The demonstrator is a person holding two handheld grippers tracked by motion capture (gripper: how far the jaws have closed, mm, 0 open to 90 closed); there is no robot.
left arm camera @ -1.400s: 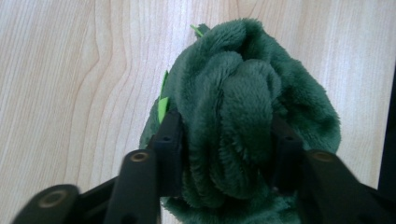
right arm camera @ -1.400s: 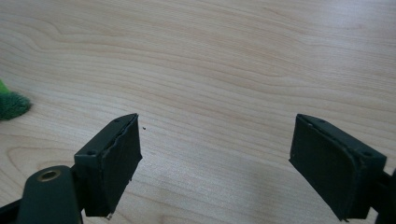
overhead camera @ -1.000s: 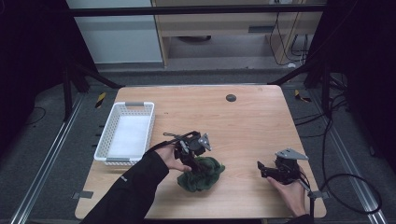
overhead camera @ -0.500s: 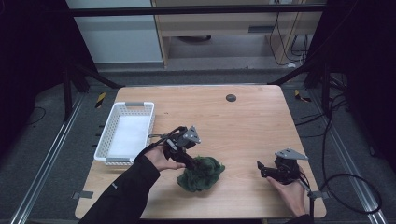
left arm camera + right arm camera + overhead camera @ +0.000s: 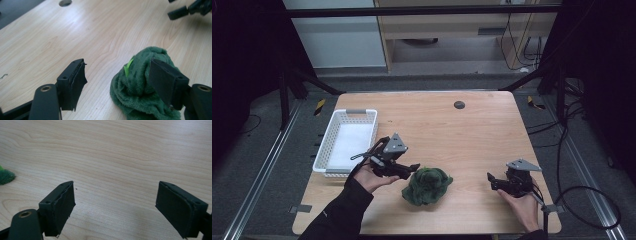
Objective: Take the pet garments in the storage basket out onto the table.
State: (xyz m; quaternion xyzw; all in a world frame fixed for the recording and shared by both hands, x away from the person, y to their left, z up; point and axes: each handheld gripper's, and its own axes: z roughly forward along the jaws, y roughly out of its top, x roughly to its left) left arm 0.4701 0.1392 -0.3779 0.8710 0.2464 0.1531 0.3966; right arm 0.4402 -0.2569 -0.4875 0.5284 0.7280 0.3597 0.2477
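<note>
A crumpled dark green cloth (image 5: 427, 186) lies on the wooden table (image 5: 452, 135) near its front edge. My left gripper (image 5: 411, 170) sits just left of it, pointing at it. Its jaws have just been opening and stand open. In the left gripper view the cloth (image 5: 142, 87), with a small light green tag, lies low between the jaws (image 5: 117, 67), close to the right one, and neither pad presses on it. My right gripper (image 5: 490, 181) rests open at the front right, apart from the cloth. Bare wood shows between its jaws (image 5: 115, 187), and a corner of the cloth (image 5: 5, 177) lies at the left edge.
A white plastic basket (image 5: 346, 112) stands at the table's left side, behind my left hand. A small dark round hole (image 5: 459, 104) marks the far middle of the table. The right gripper (image 5: 180, 11) appears far off in the left gripper view.
My left gripper has drawn back to the left from over the cloth, and its jaws have widened. The cloth stays on the table. The right gripper has kept still.
</note>
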